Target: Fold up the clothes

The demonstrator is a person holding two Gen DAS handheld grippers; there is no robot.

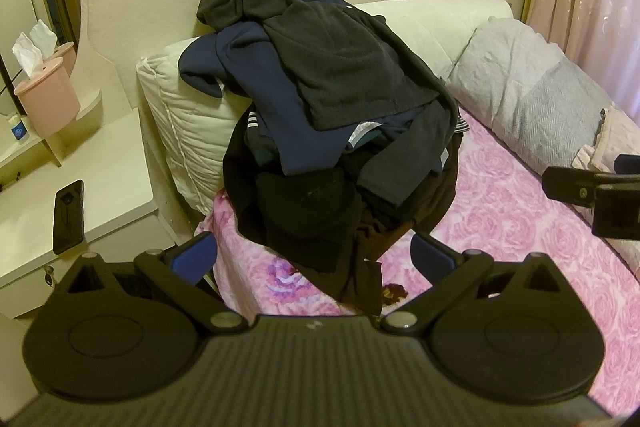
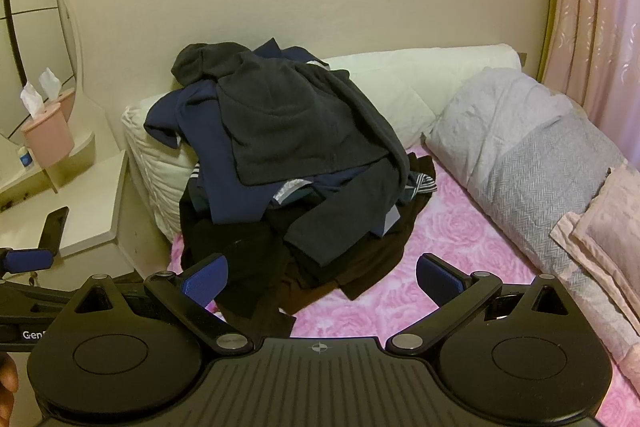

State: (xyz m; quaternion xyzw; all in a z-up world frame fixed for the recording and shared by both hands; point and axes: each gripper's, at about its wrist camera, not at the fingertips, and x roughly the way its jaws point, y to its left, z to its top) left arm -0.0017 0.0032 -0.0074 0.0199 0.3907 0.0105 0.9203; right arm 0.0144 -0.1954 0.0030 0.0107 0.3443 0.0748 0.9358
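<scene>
We are at the very start: nothing is folded yet. The pile of clothes (image 1: 332, 115) sits heaped at the head end of the bed (image 1: 520, 227), leaning on the white pillow (image 1: 188, 131). Our left tool (image 1: 314, 259) and right tool (image 2: 322, 279) both stand wide and empty, short of the pile. Next we judge we must pinch one garment, likely the dark grey top piece (image 2: 296, 123), and lift it free. Lower layers are tangled and dark; we cannot separate individual garments there.
</scene>
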